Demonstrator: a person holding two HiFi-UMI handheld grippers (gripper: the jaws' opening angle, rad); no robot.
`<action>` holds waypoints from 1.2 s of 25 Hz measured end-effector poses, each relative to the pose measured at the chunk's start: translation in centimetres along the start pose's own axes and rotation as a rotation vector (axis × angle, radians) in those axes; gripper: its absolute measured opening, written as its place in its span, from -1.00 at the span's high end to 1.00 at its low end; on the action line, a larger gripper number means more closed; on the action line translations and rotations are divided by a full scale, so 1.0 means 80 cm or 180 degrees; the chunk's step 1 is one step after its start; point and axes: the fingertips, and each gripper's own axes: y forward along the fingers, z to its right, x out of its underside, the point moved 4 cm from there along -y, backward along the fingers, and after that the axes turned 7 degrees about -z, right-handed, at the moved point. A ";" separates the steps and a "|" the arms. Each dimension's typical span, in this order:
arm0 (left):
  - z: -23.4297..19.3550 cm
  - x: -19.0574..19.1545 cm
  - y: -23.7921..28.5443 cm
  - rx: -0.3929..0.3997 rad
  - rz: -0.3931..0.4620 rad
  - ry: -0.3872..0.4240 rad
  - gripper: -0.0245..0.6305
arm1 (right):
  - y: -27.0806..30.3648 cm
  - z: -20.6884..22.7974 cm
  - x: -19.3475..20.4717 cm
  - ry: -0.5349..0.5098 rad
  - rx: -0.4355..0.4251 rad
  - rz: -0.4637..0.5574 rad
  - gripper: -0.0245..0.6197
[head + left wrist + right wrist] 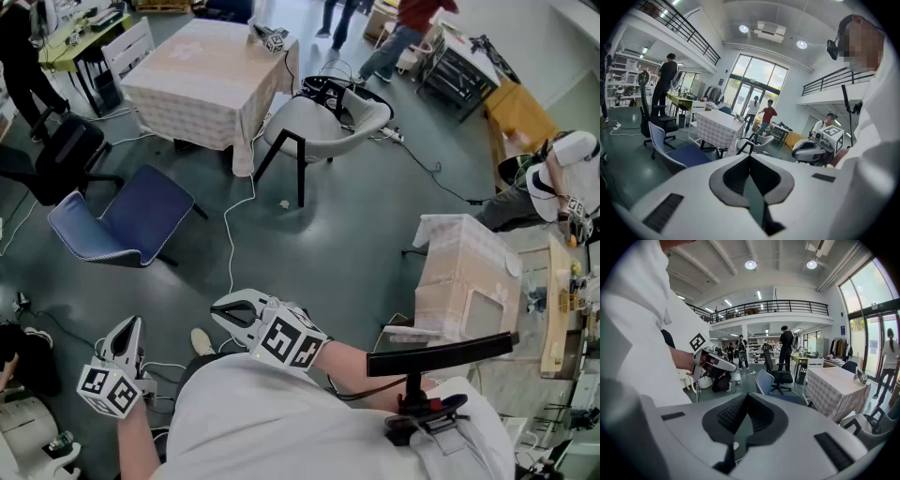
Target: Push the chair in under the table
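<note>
Since the white moulded-shell chair with black legs (323,127) stands just beside the right edge of the square worktop under a pale checked cloth (202,75), with its seat out in the open and not tucked beneath, it looks like the piece to be pushed. A blue padded chair (127,220) also sits loose, well apart from that worktop and nearer the person. The shell chair should be light and stiff. Its one-piece seat will not flex under a shove, and its thin legs ought to slide on the smooth grey floor (356,234). They could snag on the white cable (232,244) trailing past, and the hanging cloth may bunch against the seat. The best place to bear on it is probably the upper rim of the curved back, on the side away from the worktop, low enough that the chair slides and does not tip. The left hand-held gripper (129,325) and the right hand-held gripper (223,312) are both held close to the person's body, far from either chair. Each has its jaws pressed together on nothing, which suits a blunt push better than a pinch. No brand or label can be read. The only print is the square black-and-white markers on the grippers' cubes.
</note>
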 end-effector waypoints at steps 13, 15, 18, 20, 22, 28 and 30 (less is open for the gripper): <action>-0.097 -0.032 0.027 -0.0193 0.0053 -0.0131 0.88 | 0.040 0.047 -0.005 0.0253 0.0133 -0.0038 0.75; -0.129 -0.043 0.039 -0.0222 0.0072 -0.0175 0.86 | 0.054 0.064 -0.011 0.0281 0.0218 -0.0087 0.53; -0.180 -0.068 0.057 -0.0245 0.0066 -0.0230 0.70 | 0.078 0.091 -0.032 0.0328 0.0348 -0.0131 0.52; -0.216 -0.087 0.067 -0.0284 0.0046 -0.0246 0.63 | 0.098 0.108 -0.052 0.0318 0.0412 -0.0139 0.52; -0.254 -0.102 0.076 -0.0335 0.0015 -0.0267 0.59 | 0.120 0.125 -0.067 0.0331 0.0466 -0.0163 0.52; -0.389 -0.113 0.081 -0.0800 -0.0094 -0.0464 0.39 | 0.196 0.154 -0.104 0.0416 0.0495 -0.0239 0.52; -0.438 -0.111 0.083 -0.0982 -0.0153 -0.0548 0.32 | 0.217 0.164 -0.117 0.0454 0.0536 -0.0249 0.52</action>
